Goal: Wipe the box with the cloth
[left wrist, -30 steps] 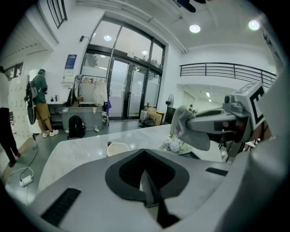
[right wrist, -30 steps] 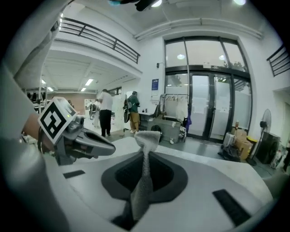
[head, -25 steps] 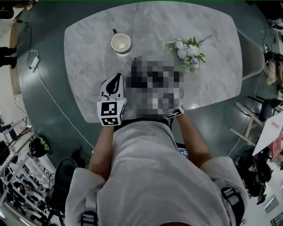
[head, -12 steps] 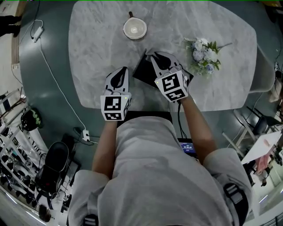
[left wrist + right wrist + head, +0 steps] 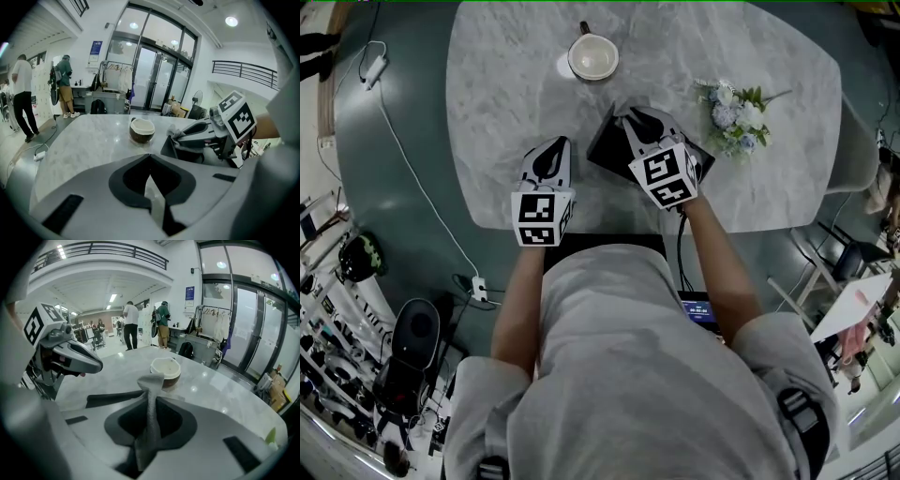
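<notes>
Item: flat black rectangular box [image 5: 605, 148], lying on the white marble table [image 5: 506, 112] toward its near edge, beneath the right gripper [image 5: 631, 118].
Cloth: grey fabric strip [image 5: 150, 418], pinched between the right gripper's closed jaws, free end folded over their tips above the box.
Left gripper [image 5: 553, 155]: jaws together, nothing between them; just beside the box's left edge.
Handling, as judged: lower the cloth end flat onto the lid and stroke with light pressure. The box may slide on polished marble, so the idle gripper could steady it.
Views: the left gripper view shows the box's side wall and the cloth bunched at the opposite tips. The right gripper view gives only a dark sliver of the box. The head view alone shows the pale flower sprig [image 5: 733, 105]. A brown round bowl with a cream inside [image 5: 592, 58] stands beyond the box.
</notes>
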{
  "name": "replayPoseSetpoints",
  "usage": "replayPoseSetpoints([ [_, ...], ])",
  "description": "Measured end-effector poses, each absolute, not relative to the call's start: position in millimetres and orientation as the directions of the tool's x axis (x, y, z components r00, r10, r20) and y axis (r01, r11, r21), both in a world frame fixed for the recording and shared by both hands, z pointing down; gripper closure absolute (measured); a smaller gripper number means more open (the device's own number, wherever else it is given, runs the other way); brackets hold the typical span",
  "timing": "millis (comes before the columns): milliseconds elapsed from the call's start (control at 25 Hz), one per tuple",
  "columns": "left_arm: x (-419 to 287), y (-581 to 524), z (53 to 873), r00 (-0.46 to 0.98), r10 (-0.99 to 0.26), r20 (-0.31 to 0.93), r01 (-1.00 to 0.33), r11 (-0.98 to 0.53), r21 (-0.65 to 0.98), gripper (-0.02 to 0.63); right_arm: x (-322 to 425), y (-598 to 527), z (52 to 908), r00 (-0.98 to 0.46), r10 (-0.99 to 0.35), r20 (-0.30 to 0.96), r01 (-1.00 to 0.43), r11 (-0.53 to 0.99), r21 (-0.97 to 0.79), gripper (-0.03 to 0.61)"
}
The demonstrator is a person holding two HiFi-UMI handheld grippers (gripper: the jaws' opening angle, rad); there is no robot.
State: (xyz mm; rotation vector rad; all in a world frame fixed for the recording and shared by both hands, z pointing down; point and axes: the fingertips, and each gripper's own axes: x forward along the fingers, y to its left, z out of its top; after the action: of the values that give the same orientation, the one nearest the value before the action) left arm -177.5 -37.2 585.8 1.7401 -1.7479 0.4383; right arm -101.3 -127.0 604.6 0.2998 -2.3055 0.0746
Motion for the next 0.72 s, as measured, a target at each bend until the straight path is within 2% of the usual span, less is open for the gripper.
replayPoseSetpoints([
  [280,-176,-34,589,0.09,-0.777,0.623,-0.976,0.056,0.211,0.592,-101,-124,604,-0.645,-0.238,0.726,-0.255,0.963,0.09,0.537],
  [720,-174,-23,594,0.133,-0.775,0.617,-0.972,0.018,0.232,0.592,-105,-97,606,-0.628,-0.183,0.756,-0.195,0.978,0.074,0.537],
])
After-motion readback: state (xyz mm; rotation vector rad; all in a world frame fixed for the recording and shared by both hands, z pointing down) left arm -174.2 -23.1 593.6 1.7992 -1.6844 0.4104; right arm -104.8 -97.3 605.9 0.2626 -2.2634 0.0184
